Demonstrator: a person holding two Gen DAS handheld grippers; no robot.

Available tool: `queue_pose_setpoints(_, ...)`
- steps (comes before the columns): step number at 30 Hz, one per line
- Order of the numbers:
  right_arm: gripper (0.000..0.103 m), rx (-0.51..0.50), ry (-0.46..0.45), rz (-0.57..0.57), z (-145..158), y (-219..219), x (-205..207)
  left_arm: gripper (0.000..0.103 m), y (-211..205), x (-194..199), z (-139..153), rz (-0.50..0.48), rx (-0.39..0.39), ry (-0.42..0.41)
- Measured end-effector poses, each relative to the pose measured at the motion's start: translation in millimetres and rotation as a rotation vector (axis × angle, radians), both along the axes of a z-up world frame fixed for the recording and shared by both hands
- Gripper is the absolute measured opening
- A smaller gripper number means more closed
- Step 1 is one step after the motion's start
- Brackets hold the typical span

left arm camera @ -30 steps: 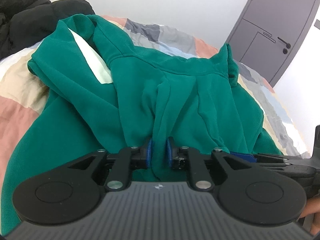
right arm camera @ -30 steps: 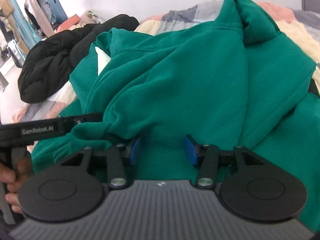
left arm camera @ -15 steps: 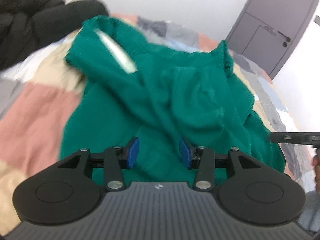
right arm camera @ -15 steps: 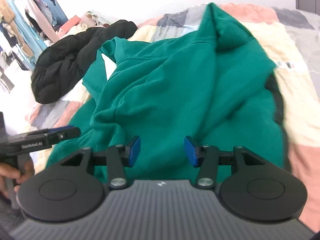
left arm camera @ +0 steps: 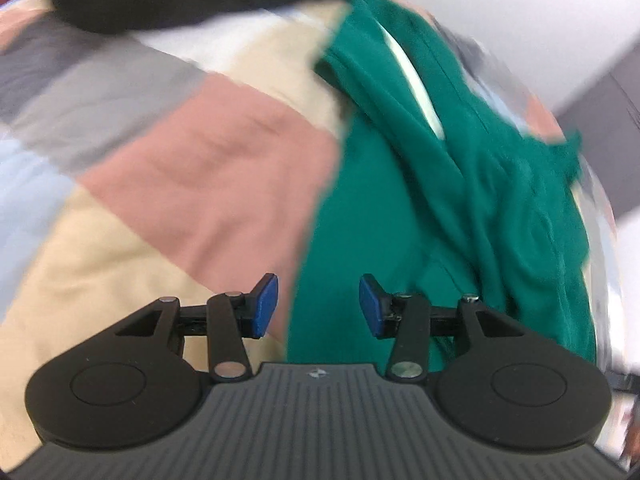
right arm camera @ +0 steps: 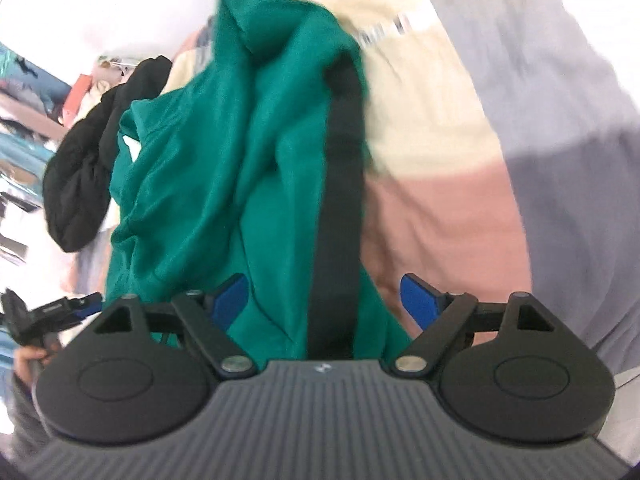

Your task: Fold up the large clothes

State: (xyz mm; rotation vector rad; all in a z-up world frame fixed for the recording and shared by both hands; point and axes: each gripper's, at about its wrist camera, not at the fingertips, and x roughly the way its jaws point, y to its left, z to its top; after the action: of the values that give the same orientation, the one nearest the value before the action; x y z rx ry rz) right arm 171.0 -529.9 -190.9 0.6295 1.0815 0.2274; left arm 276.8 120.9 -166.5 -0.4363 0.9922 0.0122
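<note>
Left gripper (left arm camera: pixel 318 306): fingers (left arm camera: pixel 264 306) parted about halfway, just opened, nothing held; the hoodie edge is seen between and below them, not pinched. Right gripper (right arm camera: pixel 324 304): fingers (right arm camera: pixel 418 304) spread wide, just opened further, nothing clamped; cloth and a dark strip (right arm camera: pixel 340 200) of the garment are seen through the gap, no pad contact.

Green hoodie (left arm camera: pixel 420 208) is laid rumpled on the bed (left arm camera: pixel 180 168), filling centre to right of the left view and centre-left of the right view. White lining (left arm camera: pixel 412 80) is seen at upper centre of the left view. Black jacket (right arm camera: pixel 84 168) is piled at the left of the right view, top left in the left view. Both views are motion-blurred.

Step judged: between grasps, both grippers released and being repositioned toward opposite side edges of the hoodie. Fold not yet made; garment still bunched.

Next move likely needs: each side edge or sleeve to be located, fingers lowered astride a single layer, closed, then pulled outward to flatten before folding. Risk: several layers caught at once.
</note>
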Motion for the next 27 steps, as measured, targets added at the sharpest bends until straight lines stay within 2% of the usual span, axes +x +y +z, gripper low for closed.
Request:
queue_pose_setpoints(2,0.086,0.0,0.006,-0.019,-12,0,3,0.051,7,4,-4,0.008,-0.01,0.017)
queue_pose_setpoints(7,0.084,0.08,-0.005,0.066,-31,9,30,0.051,5,21,-37,-0.039,-0.12,0.135)
queue_pose_setpoints(10,0.087,0.135,0.002,0.132,-41,22,45,0.051,4,27,-47,-0.057,-0.204,0.143)
queue_pose_setpoints(12,0.087,0.134,0.014,0.191,-46,37,50,0.051,3,29,-49,-0.075,-0.256,0.142)
queue_pose_setpoints(15,0.088,0.129,-0.002,0.296,-42,53,53,0.051,-4,29,-46,-0.167,-0.302,0.119)
queue_pose_setpoints(17,0.087,0.109,-0.006,0.355,-41,60,53,0.051,-10,31,-46,-0.205,-0.29,0.14)
queue_pose_setpoints(20,0.084,0.043,0.038,0.417,-47,63,55,0.052,-11,34,-52,-0.185,-0.247,0.196)
queue_pose_setpoints(22,0.083,0.001,0.063,0.433,-50,65,54,0.057,-8,36,-58,-0.174,-0.236,0.228)
queue_pose_setpoints(25,0.086,-0.051,0.043,0.498,-45,78,49,0.06,-11,39,-58,-0.186,-0.228,0.253)
queue_pose_setpoints(27,0.087,-0.056,0.031,0.544,-44,87,50,0.061,-20,41,-55,-0.231,-0.227,0.244)
